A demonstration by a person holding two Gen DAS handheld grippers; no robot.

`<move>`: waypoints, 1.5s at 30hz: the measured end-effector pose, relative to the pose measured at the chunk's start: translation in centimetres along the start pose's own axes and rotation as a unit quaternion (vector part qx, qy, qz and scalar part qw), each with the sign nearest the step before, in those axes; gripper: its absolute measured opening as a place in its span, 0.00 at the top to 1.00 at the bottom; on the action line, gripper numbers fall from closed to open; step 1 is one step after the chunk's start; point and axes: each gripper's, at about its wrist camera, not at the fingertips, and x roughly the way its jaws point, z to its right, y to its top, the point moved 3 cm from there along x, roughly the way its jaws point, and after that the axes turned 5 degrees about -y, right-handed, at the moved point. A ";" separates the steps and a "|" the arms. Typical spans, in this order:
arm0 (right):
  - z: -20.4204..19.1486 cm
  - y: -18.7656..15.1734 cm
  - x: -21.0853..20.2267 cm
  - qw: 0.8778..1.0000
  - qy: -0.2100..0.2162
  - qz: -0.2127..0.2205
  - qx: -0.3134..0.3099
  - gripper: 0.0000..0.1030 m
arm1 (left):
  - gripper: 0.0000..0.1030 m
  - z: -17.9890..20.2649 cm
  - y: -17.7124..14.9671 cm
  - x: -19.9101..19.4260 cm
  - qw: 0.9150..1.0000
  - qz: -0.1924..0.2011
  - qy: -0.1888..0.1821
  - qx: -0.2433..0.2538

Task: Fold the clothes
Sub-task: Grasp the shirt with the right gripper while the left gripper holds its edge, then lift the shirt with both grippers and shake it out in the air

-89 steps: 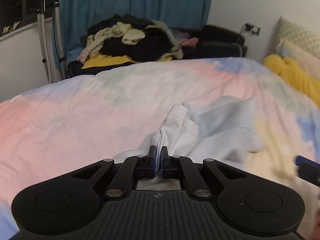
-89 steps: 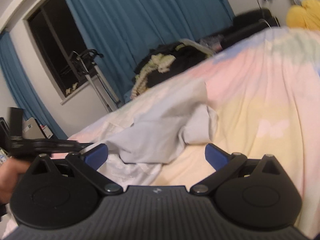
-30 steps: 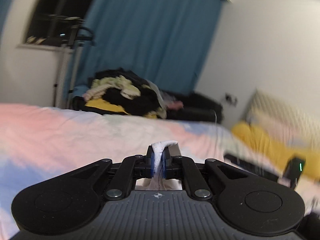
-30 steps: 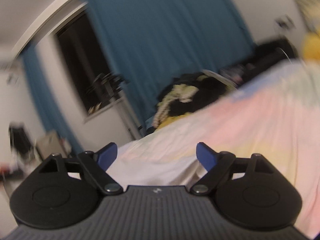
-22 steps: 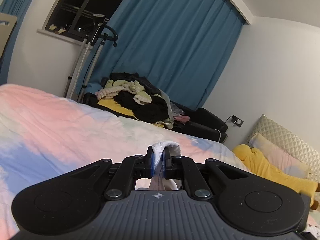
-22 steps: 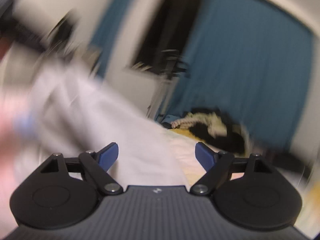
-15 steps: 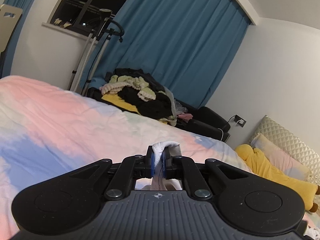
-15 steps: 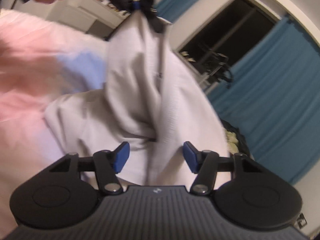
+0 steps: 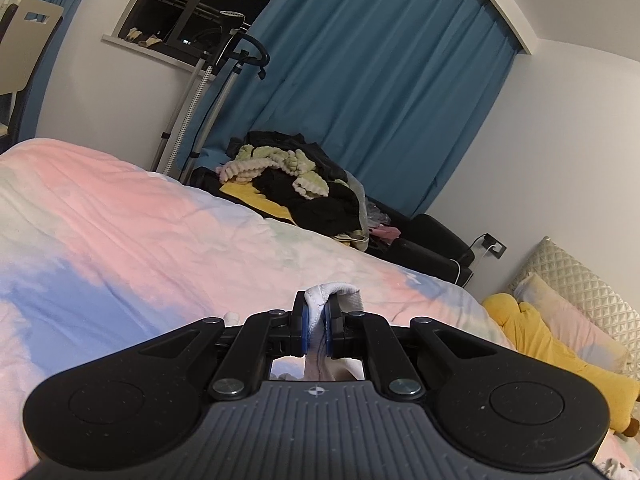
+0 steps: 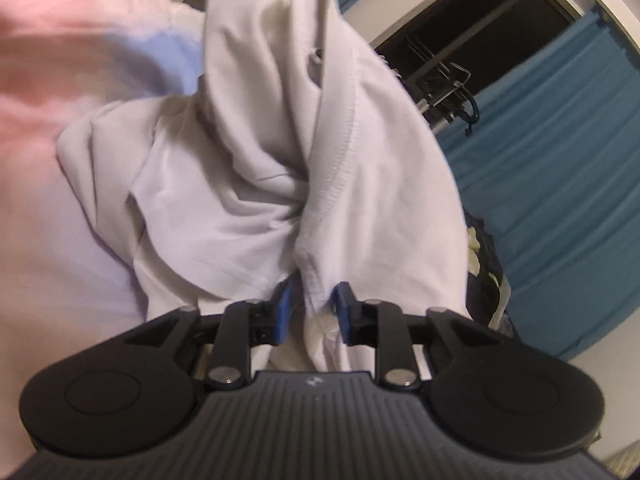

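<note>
Left gripper (image 9: pixel 315 330) is pinched tight on a fold of the white garment (image 9: pixel 334 292); a small loop of fabric pokes up past the blue pads (image 9: pixel 305 330), the rest drops out of sight under the gripper body. My left view looks across the bed (image 9: pixel 120 232), pastel pink/blue cover, toward a pile of dark and cream clothes (image 9: pixel 296 188) at the far edge, in front of the teal curtain (image 9: pixel 360 100). Clothes steamer stand (image 9: pixel 208 92) by the window. Yellow plush (image 9: pixel 552 344) and quilted pillow (image 9: pixel 580 280) on the right.

Right gripper (image 10: pixel 312 312) is partly closed, pads (image 10: pixel 283 312) not touching each other. A bunched hem seam of the same garment (image 10: pixel 248 160) sits between them; right pad looks in contact, left side I cannot tell. So not a confirmed pinch yet.

In the right view the garment hangs twisted from a point at the top of frame, stretched down to my right gripper. Its lower-left part drapes on the bed (image 10: pixel 48 100). View is a bit blurred.
</note>
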 end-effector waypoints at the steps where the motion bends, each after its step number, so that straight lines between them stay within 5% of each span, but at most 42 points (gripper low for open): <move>1: 0.5 -0.1 0.3 1.000 -0.006 -0.001 0.012 0.76 | 0.91 0.1 0.0 0.0 1.000 0.001 0.002 0.002; 4: 2.9 -0.4 0.4 0.997 -0.016 0.003 0.080 0.90 | 0.91 0.2 -0.2 -0.2 1.000 0.003 0.012 0.013; 6: 5.2 -0.5 -0.7 0.987 -0.016 0.021 0.161 0.92 | 0.91 0.7 0.0 -0.5 1.000 0.009 0.011 0.018; 12: 11.8 0.5 -7.8 0.930 -0.067 0.141 0.333 0.94 | 0.91 4.7 2.9 -2.9 0.997 0.045 -0.009 0.057; 18: 20.1 4.3 -16.6 0.888 -0.147 0.234 0.369 0.95 | 0.91 11.9 9.6 -9.7 0.985 0.117 -0.023 0.129; 26: 30.2 13.3 -28.1 0.848 -0.164 0.336 0.374 0.95 | 0.91 21.7 18.8 -21.5 0.951 0.227 -0.035 0.208; 31: 33.9 17.5 -35.5 0.841 -0.172 0.375 0.350 0.95 | 0.91 26.0 22.9 -27.4 0.930 0.268 -0.013 0.250; 35: 35.8 21.1 -38.1 0.843 -0.179 0.389 0.324 0.95 | 0.91 27.3 24.8 -29.2 0.922 0.278 0.008 0.268; 40: 37.0 23.6 -36.4 0.854 -0.179 0.371 0.318 0.95 | 0.91 26.8 25.7 -26.4 0.921 0.270 0.040 0.279; 45: 34.9 22.8 -28.3 0.865 -0.182 0.323 0.337 0.95 | 0.91 23.2 24.5 -18.6 0.938 0.233 0.050 0.251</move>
